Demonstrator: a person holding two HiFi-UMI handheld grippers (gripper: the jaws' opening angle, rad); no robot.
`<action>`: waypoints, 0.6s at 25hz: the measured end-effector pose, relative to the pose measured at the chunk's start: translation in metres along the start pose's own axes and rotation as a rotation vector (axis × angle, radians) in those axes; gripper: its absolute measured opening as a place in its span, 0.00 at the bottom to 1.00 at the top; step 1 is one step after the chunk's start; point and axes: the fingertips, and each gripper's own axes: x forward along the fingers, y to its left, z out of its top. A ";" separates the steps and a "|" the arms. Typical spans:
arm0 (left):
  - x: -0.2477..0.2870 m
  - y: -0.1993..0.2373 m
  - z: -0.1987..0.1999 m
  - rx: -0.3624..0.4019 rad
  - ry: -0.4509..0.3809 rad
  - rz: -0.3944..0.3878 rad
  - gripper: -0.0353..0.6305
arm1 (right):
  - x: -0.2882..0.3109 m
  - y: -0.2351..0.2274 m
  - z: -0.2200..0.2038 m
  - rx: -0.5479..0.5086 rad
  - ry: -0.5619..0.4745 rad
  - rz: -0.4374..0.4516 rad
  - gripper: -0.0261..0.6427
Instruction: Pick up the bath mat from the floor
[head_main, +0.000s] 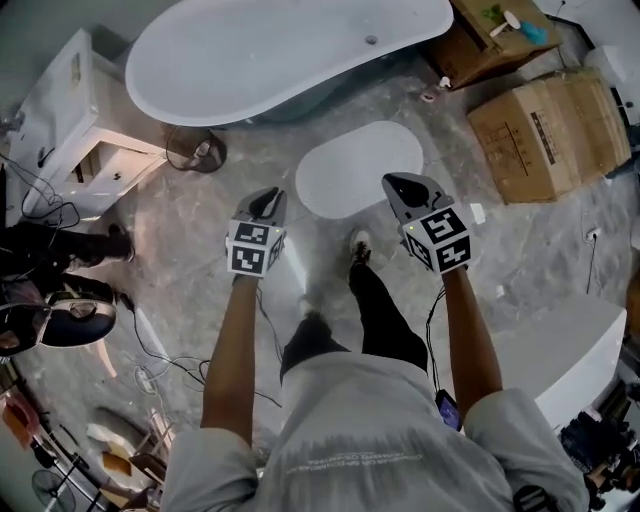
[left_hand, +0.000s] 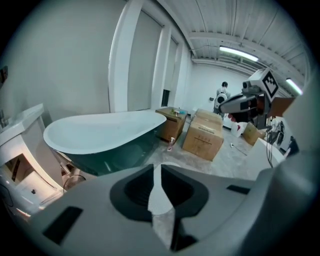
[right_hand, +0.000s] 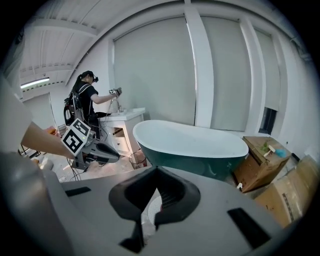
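Bath mat (head_main: 360, 165) lying flat on floor (head_main: 200, 250), just in front of bathtub (head_main: 280, 50).
Left hand-held gripper (head_main: 270, 197) pointing down near mat's near-left edge.
Right hand-held gripper (head_main: 402, 184) showing over mat's near-right edge.
Both clenched, jaws meeting, grasping nothing.
Mat lying between the two tips.

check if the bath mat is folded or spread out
Spread out: the bath mat lies as one flat white oval on the floor.

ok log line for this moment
stage: pre-grasp | bath mat: lying flat, untouched | left gripper: shut, empty | right gripper: shut, empty
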 end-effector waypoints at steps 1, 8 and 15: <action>0.008 0.001 -0.005 -0.003 0.004 -0.009 0.09 | 0.006 -0.003 -0.006 0.002 0.007 -0.001 0.06; 0.065 -0.013 -0.045 0.034 0.009 -0.071 0.12 | 0.049 -0.027 -0.062 0.069 -0.001 -0.029 0.06; 0.132 -0.005 -0.109 0.021 0.023 -0.102 0.19 | 0.107 -0.047 -0.141 0.089 0.016 -0.059 0.06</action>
